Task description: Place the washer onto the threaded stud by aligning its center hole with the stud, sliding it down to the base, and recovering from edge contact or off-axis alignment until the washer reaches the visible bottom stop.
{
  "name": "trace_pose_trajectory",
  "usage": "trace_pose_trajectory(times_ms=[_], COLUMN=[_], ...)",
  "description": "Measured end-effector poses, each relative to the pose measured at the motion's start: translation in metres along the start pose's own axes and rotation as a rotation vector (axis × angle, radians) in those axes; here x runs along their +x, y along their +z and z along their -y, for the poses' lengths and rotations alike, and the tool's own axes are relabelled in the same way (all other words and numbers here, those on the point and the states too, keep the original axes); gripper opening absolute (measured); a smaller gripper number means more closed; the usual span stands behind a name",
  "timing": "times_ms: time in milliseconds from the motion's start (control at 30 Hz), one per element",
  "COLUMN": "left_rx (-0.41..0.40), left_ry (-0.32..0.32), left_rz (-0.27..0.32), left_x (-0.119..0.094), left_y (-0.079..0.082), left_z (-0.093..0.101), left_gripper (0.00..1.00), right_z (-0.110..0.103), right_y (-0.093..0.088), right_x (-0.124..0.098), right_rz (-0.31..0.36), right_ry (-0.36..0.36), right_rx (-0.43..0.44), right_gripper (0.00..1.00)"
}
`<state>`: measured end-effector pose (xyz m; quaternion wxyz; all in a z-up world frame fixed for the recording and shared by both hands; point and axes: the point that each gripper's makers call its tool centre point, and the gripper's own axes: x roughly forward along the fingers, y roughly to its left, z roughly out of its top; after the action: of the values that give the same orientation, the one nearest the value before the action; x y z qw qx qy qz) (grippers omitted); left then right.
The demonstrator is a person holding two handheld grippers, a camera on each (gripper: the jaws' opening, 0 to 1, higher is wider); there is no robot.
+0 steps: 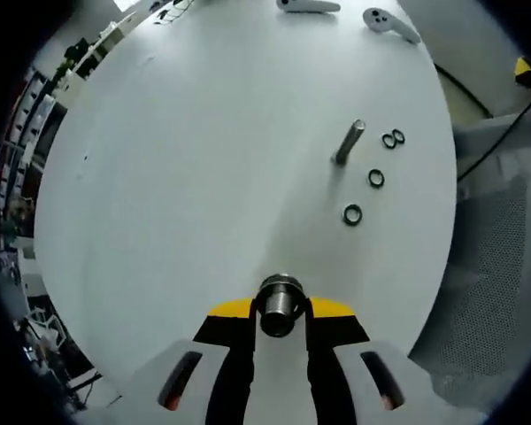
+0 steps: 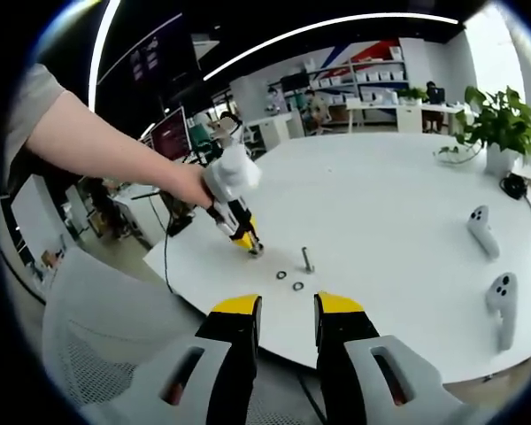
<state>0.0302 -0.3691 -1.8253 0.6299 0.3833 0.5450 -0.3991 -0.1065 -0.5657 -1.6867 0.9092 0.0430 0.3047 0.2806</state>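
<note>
Left tongs [image 1: 280,317] closed on threaded nut-like cylinder [image 1: 279,304], near worktop [image 1: 177,177]. Right tongs [image 2: 288,320] narrowly parted, empty. Stud [image 1: 349,142] upright; washers [image 1: 352,214] just beside stud. I judge: pick one washer, centre hole over stud tip, lower level.

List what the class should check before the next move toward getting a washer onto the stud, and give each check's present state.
1. Stud stands free on the table, nothing on it: ok.
2. Washers near the stud: ok, four lie loose beside it.
3. A washer is held: not ok; the right gripper is open and empty.
4. Left gripper is free: not ok, it is shut on a metal threaded piece.
5. Stud's bottom stop in sight: cannot tell, too small.
6. Controllers lie clear of the stud: ok.
</note>
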Motion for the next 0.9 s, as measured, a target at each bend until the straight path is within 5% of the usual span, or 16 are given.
trace_pose_trajectory(times_ms=[333, 667, 900], left_rx=[0.020, -0.055, -0.112], left_ry=[-0.006, 0.038, 0.091], left_rz=[-0.014, 0.061, 0.117], left_x=[0.007, -0.009, -0.026], left_y=[-0.002, 0.001, -0.013], left_z=[0.000, -0.007, -0.002], left_gripper=[0.20, 0.27, 0.27], right_z=[0.001, 0.000, -0.007], right_y=[-0.002, -0.003, -0.003], right_x=[0.001, 0.002, 0.003], right_rz=[-0.010, -0.023, -0.029], right_ry=[-0.008, 0.001, 0.029], right_rx=[0.004, -0.008, -0.031], right_gripper=[0.26, 0.26, 0.26])
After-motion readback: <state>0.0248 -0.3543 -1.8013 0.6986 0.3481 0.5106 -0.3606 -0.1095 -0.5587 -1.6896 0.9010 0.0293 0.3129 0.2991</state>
